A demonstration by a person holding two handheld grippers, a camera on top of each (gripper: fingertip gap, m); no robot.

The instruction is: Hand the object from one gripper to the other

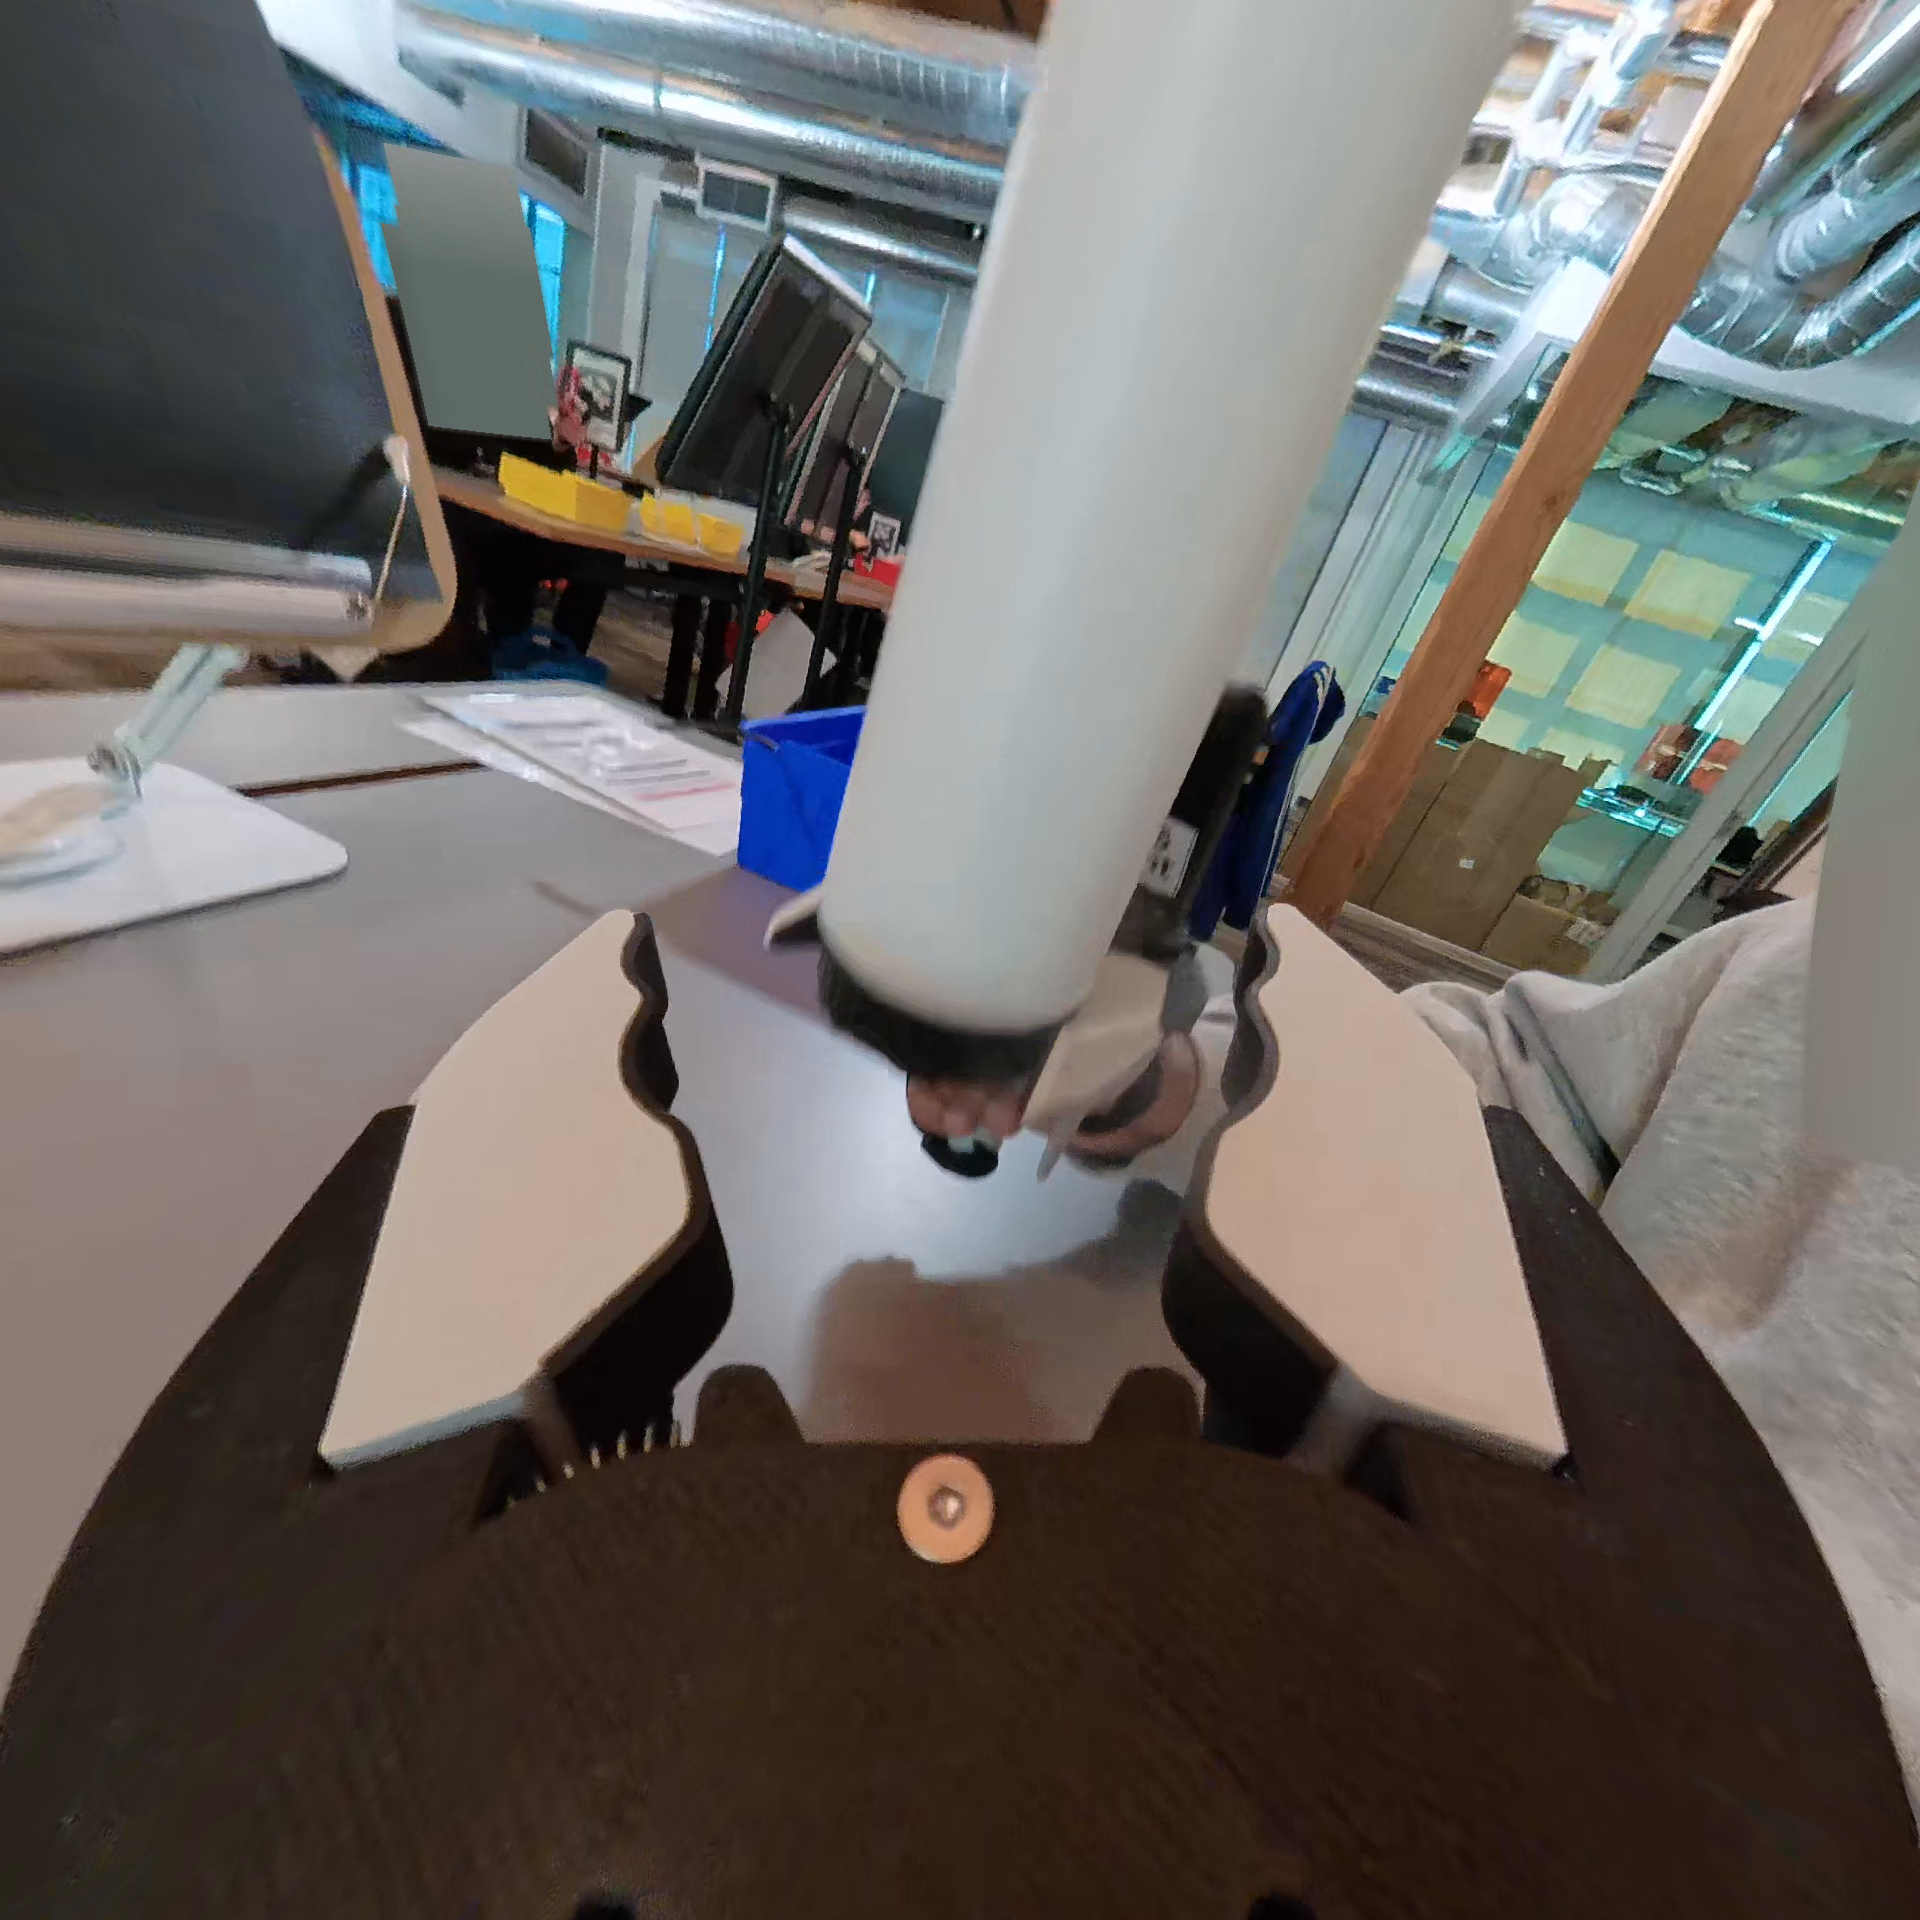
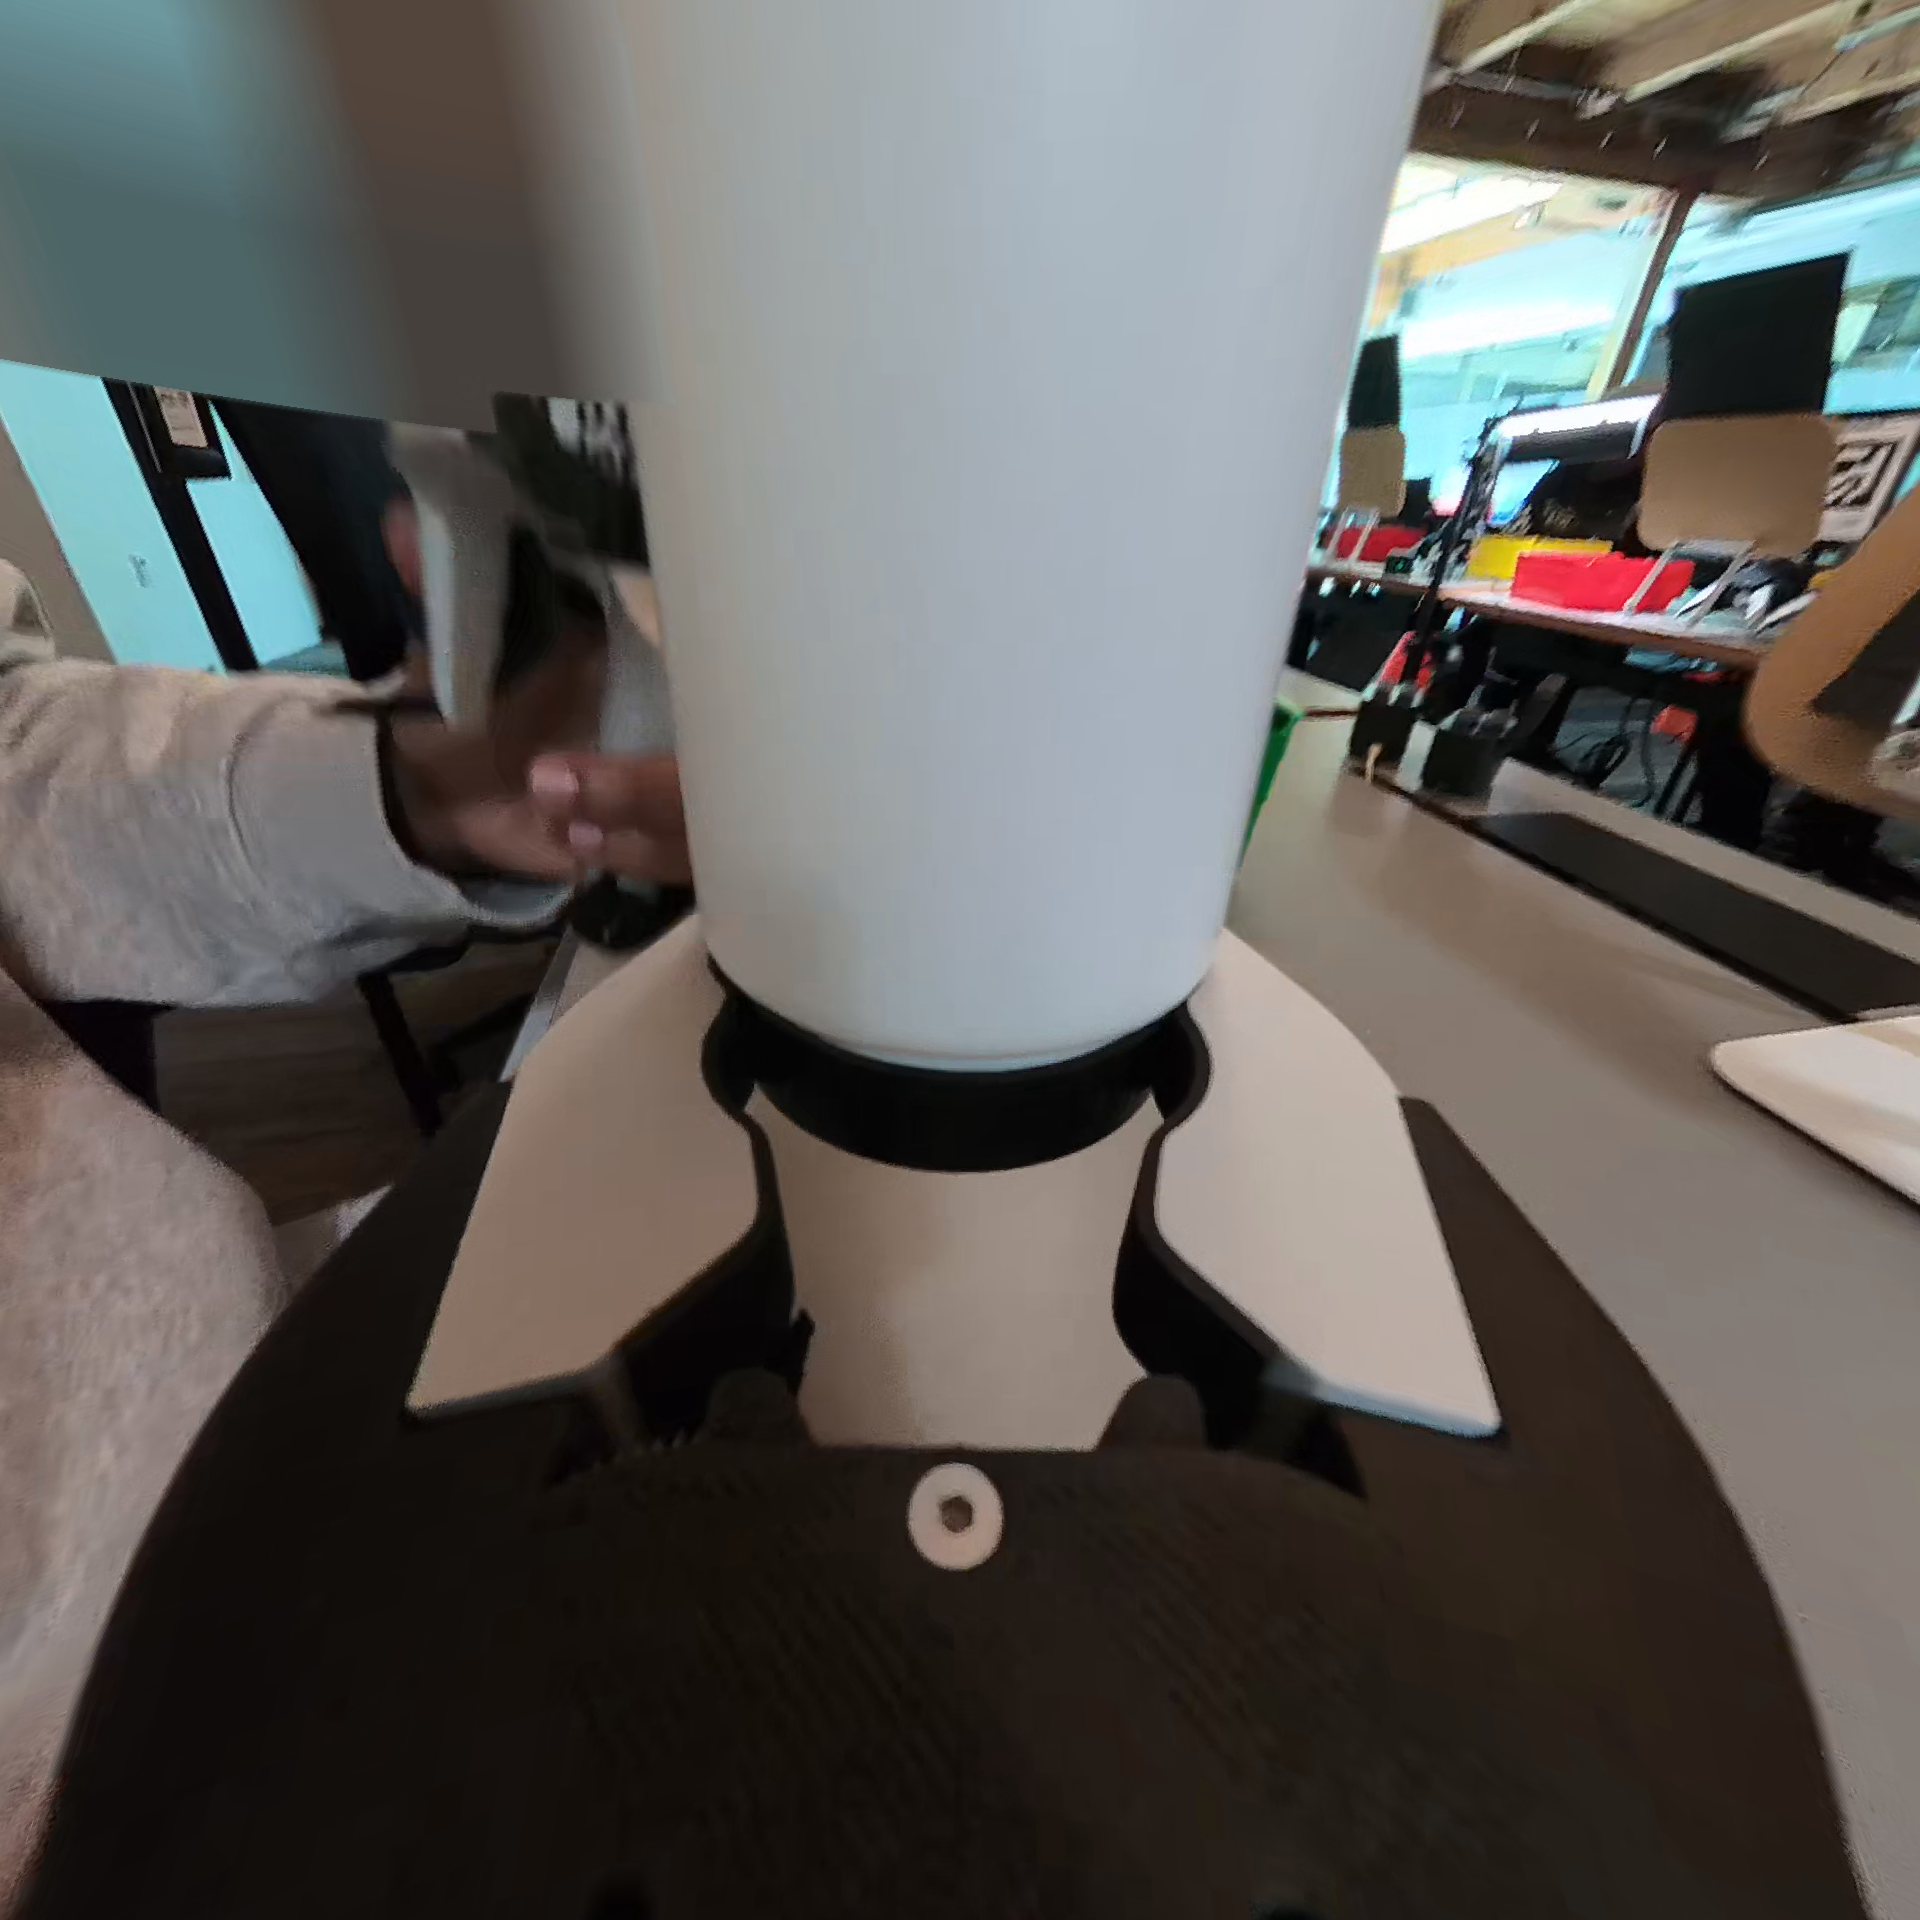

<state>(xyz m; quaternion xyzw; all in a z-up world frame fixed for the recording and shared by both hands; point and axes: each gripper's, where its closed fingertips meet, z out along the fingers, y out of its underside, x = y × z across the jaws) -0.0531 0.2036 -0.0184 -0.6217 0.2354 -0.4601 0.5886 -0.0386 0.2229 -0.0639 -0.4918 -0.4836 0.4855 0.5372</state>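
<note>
A tall white bottle [image 1: 1091,540] with a black band [image 1: 935,1029] at its lower end hangs tilted in front of my left gripper [image 1: 951,925]. That gripper is open, and its fingers [image 1: 540,1174] stand apart from the bottle on both sides. My right gripper [image 2: 961,966] is shut on the bottle [image 2: 977,571], its fingers [image 2: 603,1174] closed around the black band [image 2: 956,1112]. In the left wrist view the right gripper [image 1: 1132,1049] shows behind the bottle's lower end, with a hand on it. The left gripper [image 2: 468,592] and a hand [image 2: 561,810] show blurred at the left of the right wrist view.
A grey table [image 1: 364,1039] lies below. On it are a monitor's white foot [image 1: 177,852], papers [image 1: 603,748] and a blue bin [image 1: 795,800]. A grey sleeve [image 1: 1714,1143] is at the right, and a wooden post [image 1: 1558,468] stands behind. A black strip [image 2: 1662,894] crosses the table.
</note>
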